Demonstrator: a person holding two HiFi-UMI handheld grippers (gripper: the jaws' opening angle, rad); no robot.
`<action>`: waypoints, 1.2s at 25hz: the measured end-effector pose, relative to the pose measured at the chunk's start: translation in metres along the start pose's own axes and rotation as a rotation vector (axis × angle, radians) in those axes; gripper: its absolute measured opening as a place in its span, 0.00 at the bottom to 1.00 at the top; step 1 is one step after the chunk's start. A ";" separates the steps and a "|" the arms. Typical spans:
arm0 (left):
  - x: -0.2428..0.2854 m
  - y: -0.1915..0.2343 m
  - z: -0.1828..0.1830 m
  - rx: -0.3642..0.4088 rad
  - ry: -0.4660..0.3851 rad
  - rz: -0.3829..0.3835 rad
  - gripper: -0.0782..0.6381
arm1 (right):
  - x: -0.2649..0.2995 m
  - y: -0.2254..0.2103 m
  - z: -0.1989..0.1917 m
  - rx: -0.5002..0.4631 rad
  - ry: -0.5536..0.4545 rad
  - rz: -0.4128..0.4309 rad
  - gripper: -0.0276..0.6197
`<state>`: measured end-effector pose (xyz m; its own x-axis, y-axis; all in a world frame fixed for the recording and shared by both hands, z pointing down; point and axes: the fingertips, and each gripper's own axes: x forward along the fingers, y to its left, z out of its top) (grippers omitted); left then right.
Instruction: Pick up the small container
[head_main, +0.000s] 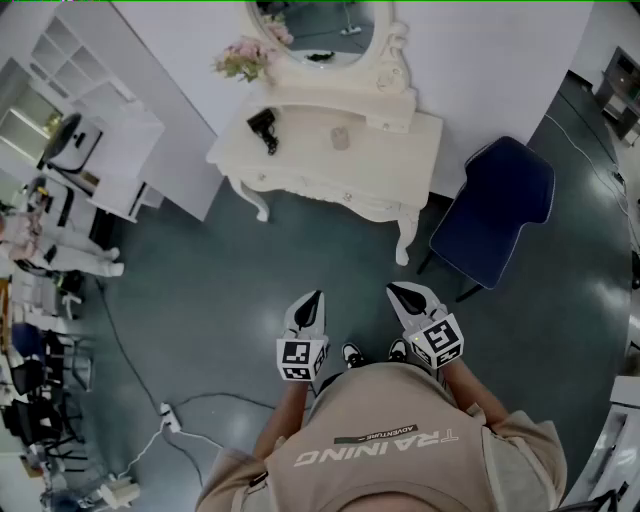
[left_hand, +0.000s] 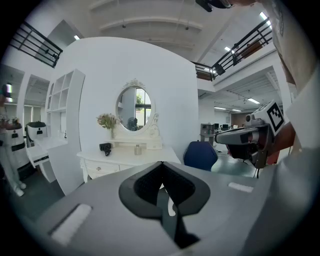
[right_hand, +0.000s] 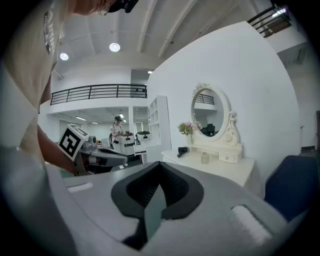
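The small container (head_main: 340, 138) stands upright near the middle of the white dressing tabletop (head_main: 300, 165), well apart from both claws, with a black object (head_main: 264, 128) to its left, pink flowers (head_main: 243, 58) at the back corner and an oval mirror (head_main: 320, 25) behind. The left claw (head_main: 314, 297) and the right claw (head_main: 396, 291) are side by side over the dark floor (head_main: 220, 300), pointing toward the tabletop, each with its jaws closed together on nothing. A blue chair (head_main: 495, 205) stands just right of the tabletop
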<state>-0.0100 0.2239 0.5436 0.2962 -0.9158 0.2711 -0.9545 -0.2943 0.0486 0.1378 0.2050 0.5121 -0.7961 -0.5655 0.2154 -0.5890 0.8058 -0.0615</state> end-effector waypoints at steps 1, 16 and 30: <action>-0.002 0.000 -0.001 0.002 0.001 -0.007 0.13 | 0.001 0.003 0.000 0.001 0.002 -0.002 0.05; 0.006 0.035 0.004 -0.006 -0.036 -0.080 0.13 | 0.026 0.007 0.008 -0.006 0.024 -0.109 0.05; 0.018 0.068 -0.012 -0.111 -0.010 -0.143 0.13 | 0.046 0.017 -0.008 0.018 0.092 -0.198 0.05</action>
<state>-0.0697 0.1906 0.5632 0.4286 -0.8699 0.2440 -0.9006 -0.3900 0.1916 0.0924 0.1942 0.5282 -0.6488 -0.6935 0.3133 -0.7359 0.6765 -0.0265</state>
